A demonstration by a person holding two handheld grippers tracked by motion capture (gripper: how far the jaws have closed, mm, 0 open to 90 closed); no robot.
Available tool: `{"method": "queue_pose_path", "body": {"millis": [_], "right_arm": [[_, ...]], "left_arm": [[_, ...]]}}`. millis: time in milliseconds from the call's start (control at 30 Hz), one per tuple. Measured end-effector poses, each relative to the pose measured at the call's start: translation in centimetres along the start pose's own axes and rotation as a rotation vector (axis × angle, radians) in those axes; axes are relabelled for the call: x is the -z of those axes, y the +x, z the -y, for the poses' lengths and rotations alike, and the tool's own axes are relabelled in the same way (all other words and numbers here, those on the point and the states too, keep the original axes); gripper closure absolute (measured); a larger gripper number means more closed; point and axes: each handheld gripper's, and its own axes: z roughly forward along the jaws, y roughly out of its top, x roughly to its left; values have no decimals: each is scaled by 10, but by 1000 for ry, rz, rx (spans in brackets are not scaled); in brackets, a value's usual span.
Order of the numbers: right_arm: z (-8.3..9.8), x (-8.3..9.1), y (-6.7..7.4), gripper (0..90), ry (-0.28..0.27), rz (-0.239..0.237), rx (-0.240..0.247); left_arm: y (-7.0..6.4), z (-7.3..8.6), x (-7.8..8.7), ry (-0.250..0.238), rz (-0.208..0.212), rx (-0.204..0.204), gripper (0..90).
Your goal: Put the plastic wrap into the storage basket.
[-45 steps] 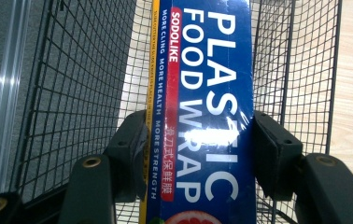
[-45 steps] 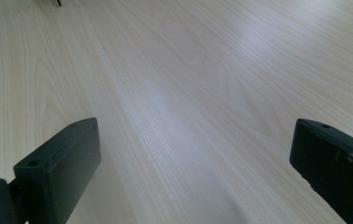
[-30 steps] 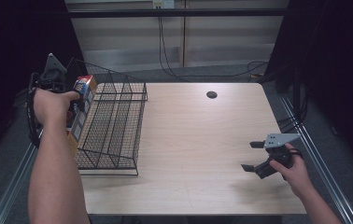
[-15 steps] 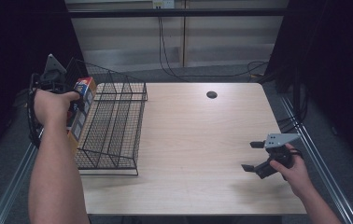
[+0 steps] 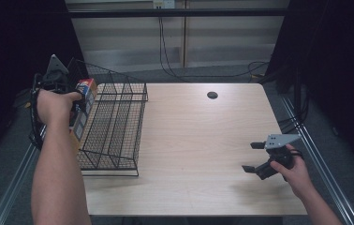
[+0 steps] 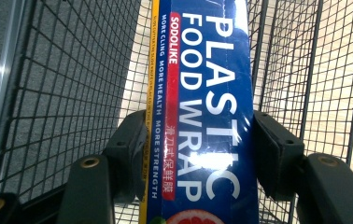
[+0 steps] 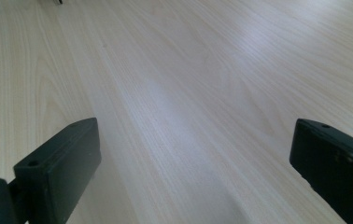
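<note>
A long blue box of plastic food wrap (image 6: 207, 107) with a yellow edge stands between the jaws of my left gripper (image 6: 200, 154), whose pads press on both its sides. In the high view the same box (image 5: 82, 105) is held over the left wall of a black wire basket (image 5: 119, 129) at the table's left end, with my left gripper (image 5: 74, 101) above it. My right gripper (image 5: 254, 157) rests low over the table's front right with its jaws wide apart. In its own view my right gripper (image 7: 193, 158) has bare wood between its jaws.
The light wooden table (image 5: 203, 140) has a dark round cable hole (image 5: 212, 95) near its far edge. Metal rails (image 5: 315, 154) run along both sides of the table. Cables (image 5: 175, 51) hang down the wall behind it.
</note>
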Motion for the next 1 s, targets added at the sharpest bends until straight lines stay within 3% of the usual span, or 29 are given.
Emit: {"method": "queue_pose_path", "body": {"millis": [433,1000], "right_arm": [[0,0,0,20,0,4,2],[0,0,0,20,0,-2,0]], "left_arm": [[-7,-1,-13,10,3,0,423],[-4,0,-13,9,13,-3,418]]}}
